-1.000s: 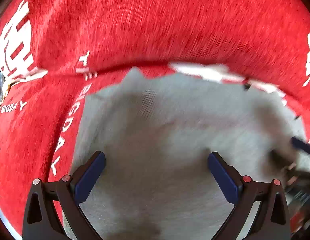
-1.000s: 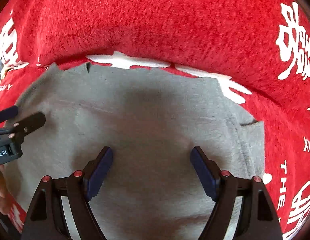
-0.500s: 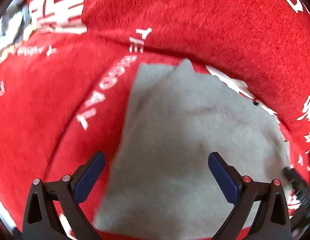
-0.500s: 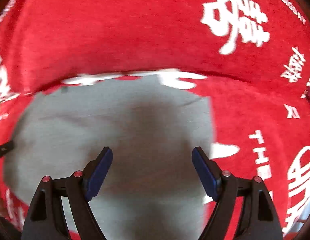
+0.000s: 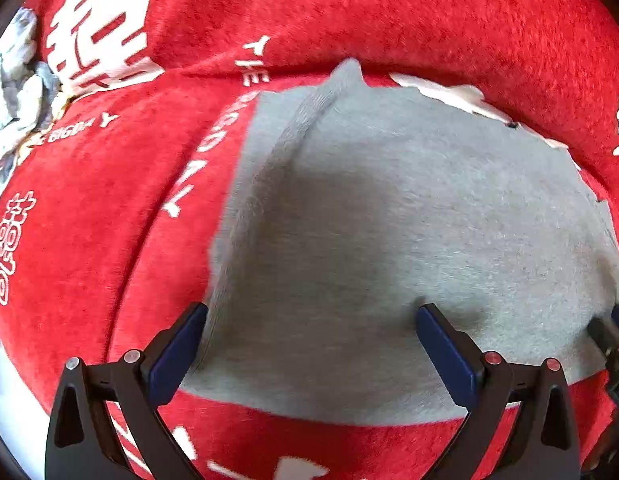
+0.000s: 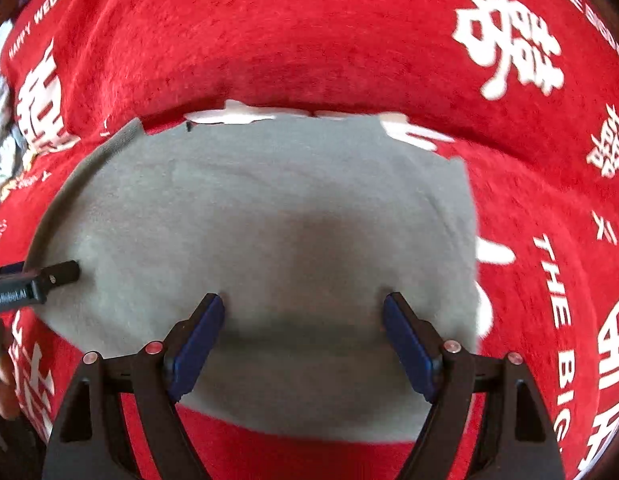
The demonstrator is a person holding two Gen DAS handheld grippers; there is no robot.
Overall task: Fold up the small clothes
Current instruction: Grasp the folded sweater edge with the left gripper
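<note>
A small grey garment (image 5: 389,220) lies flat on a red blanket with white lettering; it also shows in the right wrist view (image 6: 269,220). A ribbed band (image 5: 301,120) runs along its left edge. My left gripper (image 5: 311,324) is open and empty, its blue pads (image 5: 177,356) low over the garment's near left part. My right gripper (image 6: 303,316) is open and empty over the garment's near middle. The left gripper's tip (image 6: 49,278) shows at the garment's left edge in the right wrist view.
The red blanket (image 6: 309,40) covers the whole surface, with a raised fold behind the garment. A grey and white crumpled cloth (image 5: 17,80) lies at the far left. A hand (image 6: 3,384) holds the left gripper.
Both grippers pulled back towards the garment's near edge, then settled low over it. The near hem and red blanket in front of it came into view. Both stayed open.
</note>
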